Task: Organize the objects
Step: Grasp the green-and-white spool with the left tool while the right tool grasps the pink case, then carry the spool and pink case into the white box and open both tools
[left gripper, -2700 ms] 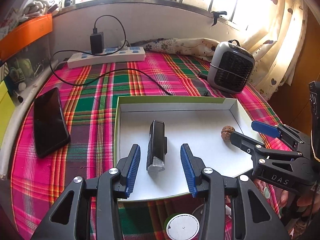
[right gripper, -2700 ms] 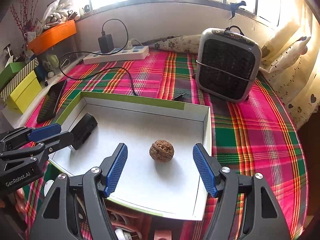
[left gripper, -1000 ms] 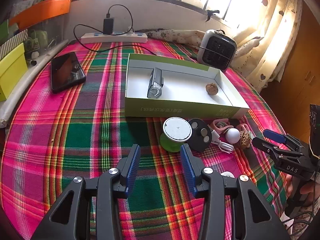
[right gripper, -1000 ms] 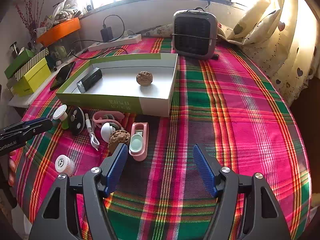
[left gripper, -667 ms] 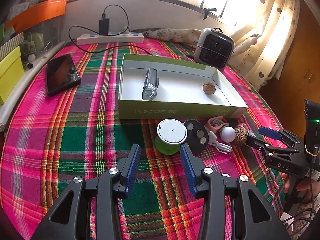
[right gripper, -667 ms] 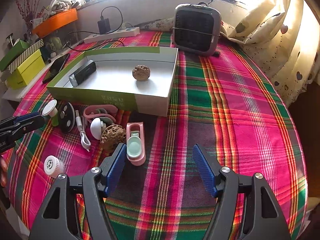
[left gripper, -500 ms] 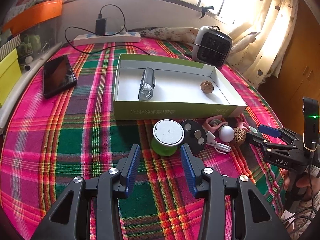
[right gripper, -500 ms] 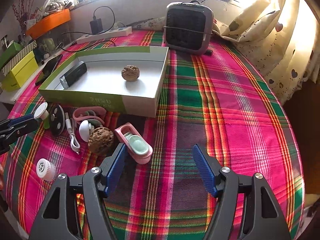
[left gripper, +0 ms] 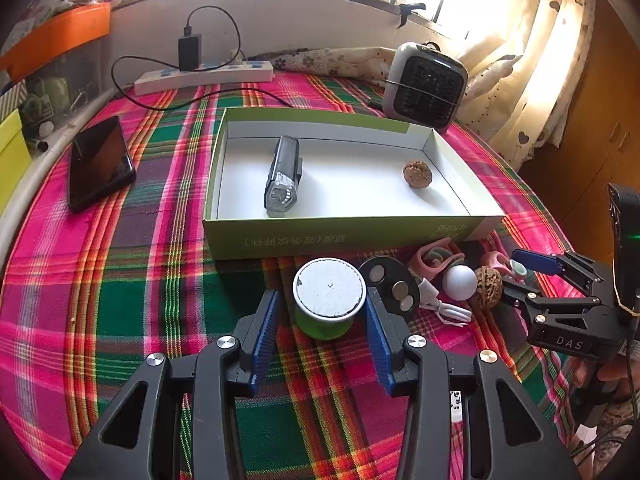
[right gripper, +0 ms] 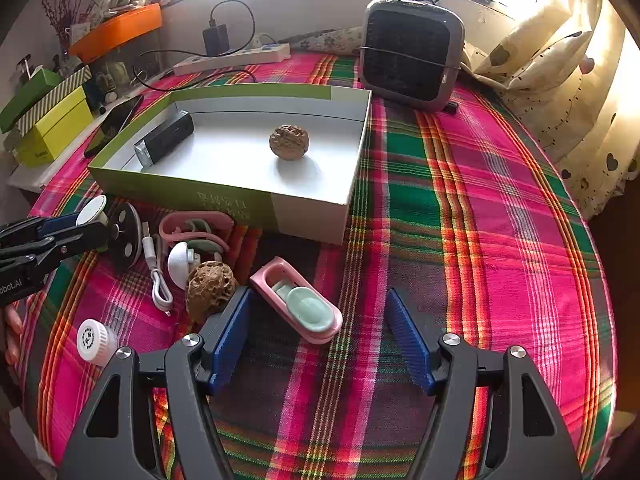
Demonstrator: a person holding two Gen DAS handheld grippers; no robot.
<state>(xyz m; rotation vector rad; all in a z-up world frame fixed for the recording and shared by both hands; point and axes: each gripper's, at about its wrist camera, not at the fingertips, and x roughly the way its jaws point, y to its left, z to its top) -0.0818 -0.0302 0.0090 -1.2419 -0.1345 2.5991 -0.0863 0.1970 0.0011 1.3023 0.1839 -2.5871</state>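
A green-sided box holds a black bike light and a walnut. In front lie a green, white-topped pot, a black disc, a white cable, a white ball, a second walnut and a pink case. My left gripper is open with the pot between its fingers. My right gripper is open around the pink case.
A phone lies left of the box. A grey heater, a power strip with a cable and a cushion stand at the back. A small white cap lies near the front. Yellow and green boxes sit at the left.
Both grippers drew back from the box, then came forward and down. The left one now flanks the green pot; the right one now flanks the pink case. Both stayed open.
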